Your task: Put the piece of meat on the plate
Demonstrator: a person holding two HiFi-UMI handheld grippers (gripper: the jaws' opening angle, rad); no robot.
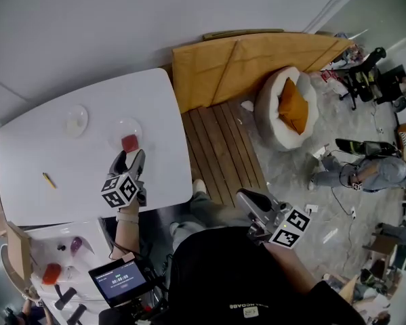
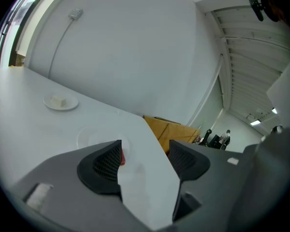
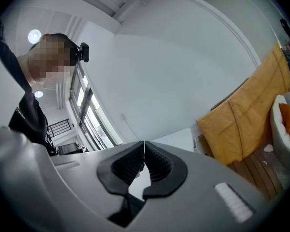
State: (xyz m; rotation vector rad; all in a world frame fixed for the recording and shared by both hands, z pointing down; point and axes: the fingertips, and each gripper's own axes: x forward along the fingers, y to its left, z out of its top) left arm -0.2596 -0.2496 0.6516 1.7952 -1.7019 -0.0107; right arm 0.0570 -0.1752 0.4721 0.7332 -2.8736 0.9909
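On the white table's [image 1: 26, 154] left side lies a yellow pencil [image 1: 48, 180], and beyond it a small plate [image 1: 75, 120] holding 1 pale morsel. Right of that stands a clear plate [image 1: 121, 128], and the red piece of meat [image 1: 129, 143] sits on it, toward its near edge. Just short of the meat hangs the left gripper [image 1: 130, 160]. Its 2 jaws stand wide apart with only bare tabletop between the pads, and its own view shows the meat [image 2: 122, 155] peeking past the tip of the left jaw. Off the table's right edge, above the person's lap, the right gripper [image 1: 243, 196] has its jaws pressed together on nothing. Farther right lies a white pet bed [image 1: 270, 110] with an orange cushion.
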